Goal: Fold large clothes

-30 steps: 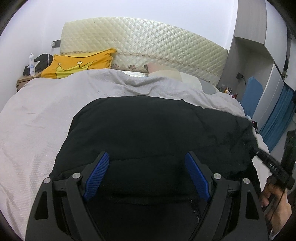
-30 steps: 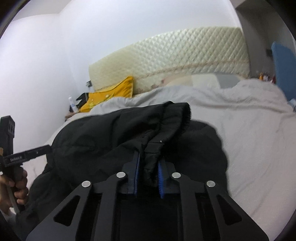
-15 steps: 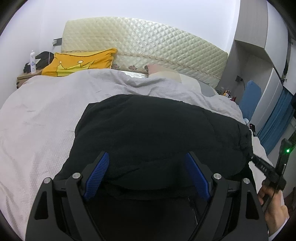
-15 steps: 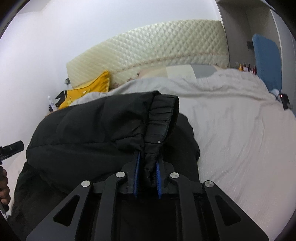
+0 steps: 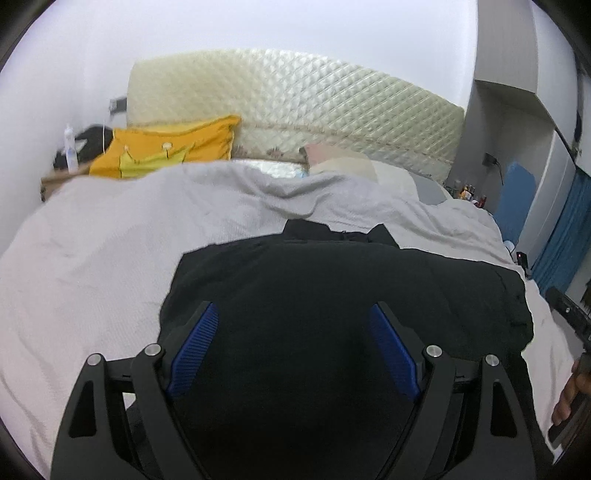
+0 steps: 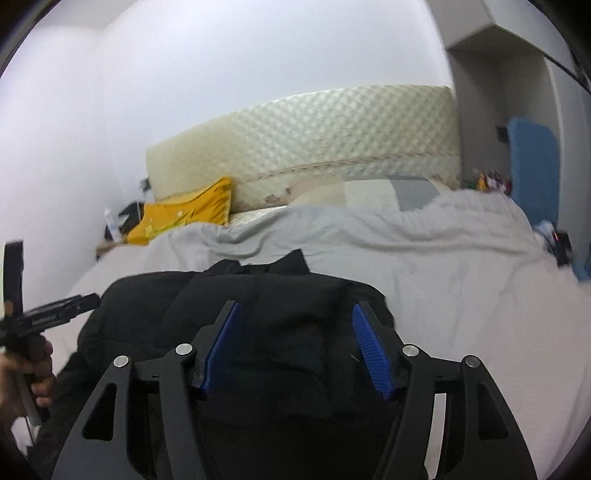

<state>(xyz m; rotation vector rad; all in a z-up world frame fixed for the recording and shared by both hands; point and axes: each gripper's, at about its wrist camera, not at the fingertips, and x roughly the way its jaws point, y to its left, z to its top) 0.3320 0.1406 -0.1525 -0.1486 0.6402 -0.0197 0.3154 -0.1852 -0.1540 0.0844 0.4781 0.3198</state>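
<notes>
Big puffy black jacket [image 5: 332, 295] lay folded over on soft grey bed cover [image 5: 92, 266], left gripper [image 5: 295, 347] wide apart, right gripper [image 6: 295, 347] opening off it, maybe more folds left.

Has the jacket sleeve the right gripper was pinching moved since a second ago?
Yes. The sleeve, pinched before and reaching toward the yellow pillow, now lies folded onto the black jacket under the opening right gripper.

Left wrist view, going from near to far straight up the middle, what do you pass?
Left tongs, standing open → black jacket → grey bed cover → quilted cream headboard → white wall.
</notes>
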